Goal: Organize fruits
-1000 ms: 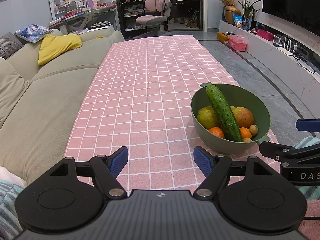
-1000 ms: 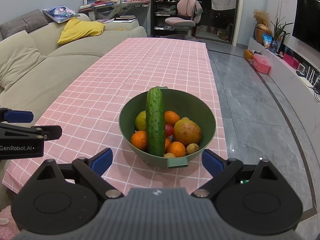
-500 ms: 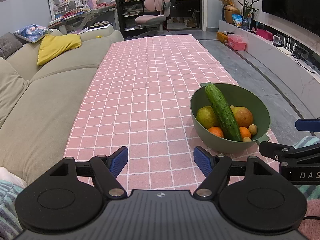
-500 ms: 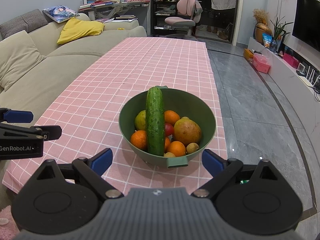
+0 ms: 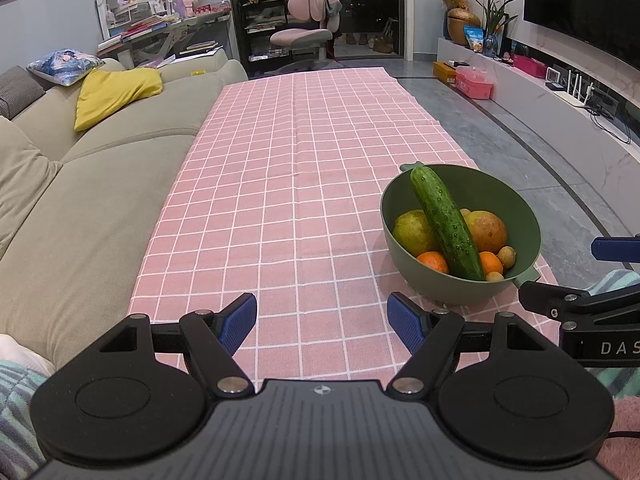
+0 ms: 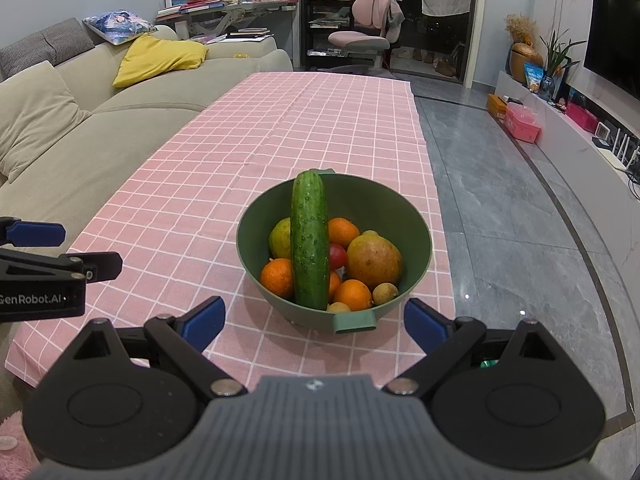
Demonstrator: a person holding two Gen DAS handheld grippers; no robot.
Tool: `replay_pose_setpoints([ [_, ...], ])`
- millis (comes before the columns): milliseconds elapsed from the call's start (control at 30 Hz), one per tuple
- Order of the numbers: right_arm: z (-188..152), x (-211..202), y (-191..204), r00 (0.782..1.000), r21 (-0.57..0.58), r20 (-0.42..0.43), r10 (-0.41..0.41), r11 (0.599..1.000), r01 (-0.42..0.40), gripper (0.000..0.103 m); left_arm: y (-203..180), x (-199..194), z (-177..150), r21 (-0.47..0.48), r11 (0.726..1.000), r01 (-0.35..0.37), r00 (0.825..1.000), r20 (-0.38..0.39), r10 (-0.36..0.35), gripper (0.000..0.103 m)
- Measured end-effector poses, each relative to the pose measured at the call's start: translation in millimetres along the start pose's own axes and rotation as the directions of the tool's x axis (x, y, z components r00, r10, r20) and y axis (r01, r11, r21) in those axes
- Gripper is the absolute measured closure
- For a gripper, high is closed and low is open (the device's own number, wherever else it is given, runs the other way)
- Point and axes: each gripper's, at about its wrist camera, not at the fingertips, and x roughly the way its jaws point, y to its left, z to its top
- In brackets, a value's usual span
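You are in a home living room: a beige sofa (image 6: 132, 108) at nine o'clock, a wall television (image 6: 614, 36) at two, a cluttered desk (image 6: 228, 6) and pink chair (image 6: 366, 36) at twelve.

Tablecloth (image 5: 288, 168): bare checked surface left of and beyond the bowl; unobstructed.
Bowl (image 6: 416, 236): stands directly ahead of the right gripper (image 6: 314, 322).
Cucumber (image 6: 309, 240): leans above the rim, covering fruit below.
Sofa (image 5: 80, 200): borders the left edge.

We see a beige sofa (image 5: 100, 184) with a yellow cushion (image 5: 116, 94), a pink desk chair (image 6: 366, 24) beyond, and a television (image 6: 614, 36).
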Motion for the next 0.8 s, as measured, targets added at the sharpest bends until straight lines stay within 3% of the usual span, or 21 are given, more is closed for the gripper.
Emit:
replay_pose_setpoints([
  [800, 0.0, -1.6, -0.4, 1.000, 0.001, -0.003, -0.002, 1.000, 0.002, 0.010, 5.9, -0.5, 0.9, -0.033, 0.999, 0.036, 0.999, 0.001, -0.036, 0.016],
])
